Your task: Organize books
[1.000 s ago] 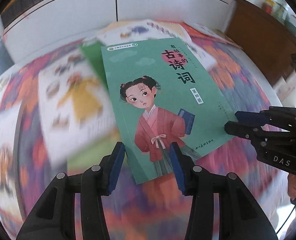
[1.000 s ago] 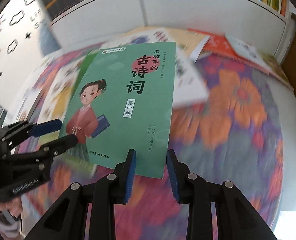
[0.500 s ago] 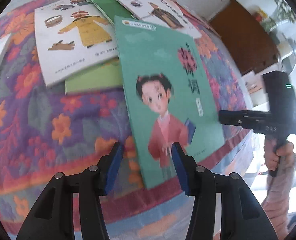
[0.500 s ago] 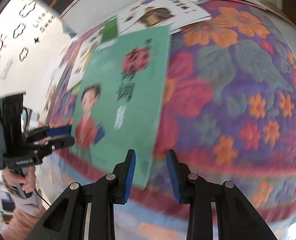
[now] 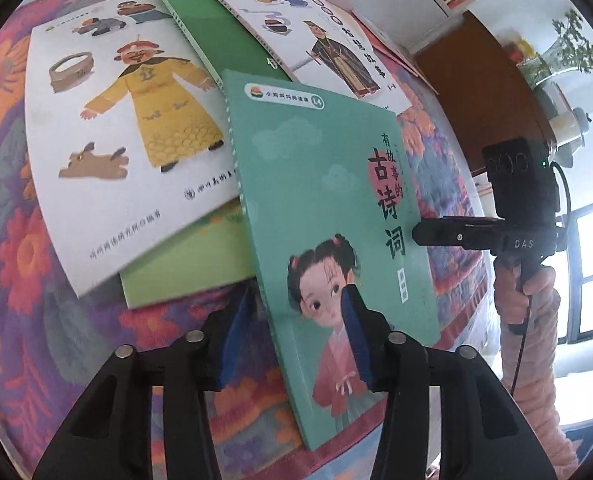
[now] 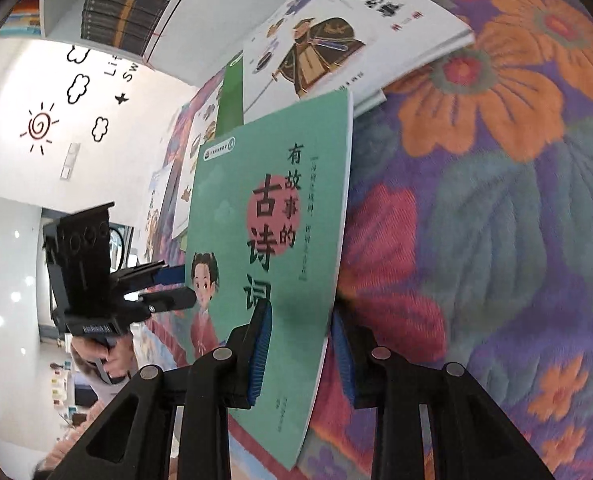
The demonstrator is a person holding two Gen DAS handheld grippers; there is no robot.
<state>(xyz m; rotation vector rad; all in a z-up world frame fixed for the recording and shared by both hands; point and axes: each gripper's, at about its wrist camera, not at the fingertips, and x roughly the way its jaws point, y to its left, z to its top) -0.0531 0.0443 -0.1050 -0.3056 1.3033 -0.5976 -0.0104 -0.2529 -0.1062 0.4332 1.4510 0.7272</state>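
A teal book with a girl in red on its cover (image 5: 328, 216) stands lifted off the flowered cloth, held between both grippers. My left gripper (image 5: 292, 340) straddles its lower left edge, blue pads on either side. My right gripper (image 6: 300, 352) straddles its lower right edge the same way; the book shows there too (image 6: 272, 216). Each gripper appears in the other's view, the right one (image 5: 456, 236) and the left one (image 6: 168, 284). Gaps remain beside the pads, so the grip is unclear.
Other books lie on the flowered tablecloth (image 5: 24, 360): a white one with a yellow-robed figure (image 5: 128, 152), a dark green one (image 5: 224, 36), a light green one (image 5: 184, 264), a white one with a dark-robed figure (image 5: 316, 44). A brown cabinet (image 5: 480, 92) stands right; bookshelves behind.
Both grippers have slid further onto the teal book and raised it more steeply. The book now reaches deeper between the pads, and both views have swung toward the table's sides.
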